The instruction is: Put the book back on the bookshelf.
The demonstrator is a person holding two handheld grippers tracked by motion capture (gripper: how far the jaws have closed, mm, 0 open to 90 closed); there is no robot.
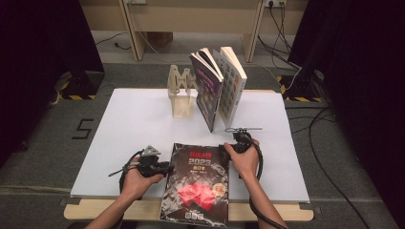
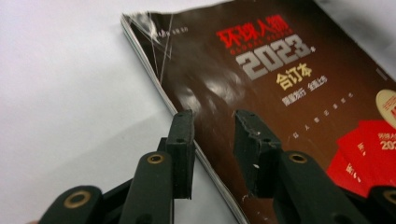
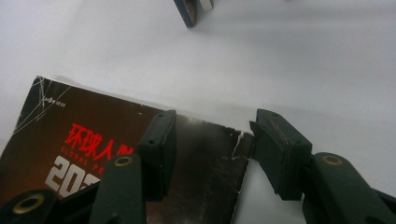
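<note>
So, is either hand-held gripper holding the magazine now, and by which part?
Neither: both straddle the magazine with open jaws, left hand-held gripper at its left edge, right hand-held gripper at its top right corner.

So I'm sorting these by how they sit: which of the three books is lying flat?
The dark glossy book with the red 2023 cover, at the table's near edge. The other two books stand upright beside the wooden rack.

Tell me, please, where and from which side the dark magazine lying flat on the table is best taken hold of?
Grip the dark magazine by its thin side edges, coming in level from either side. It lies flat on the white table, so only the edges offer purchase; the left tool already straddles one.
</note>
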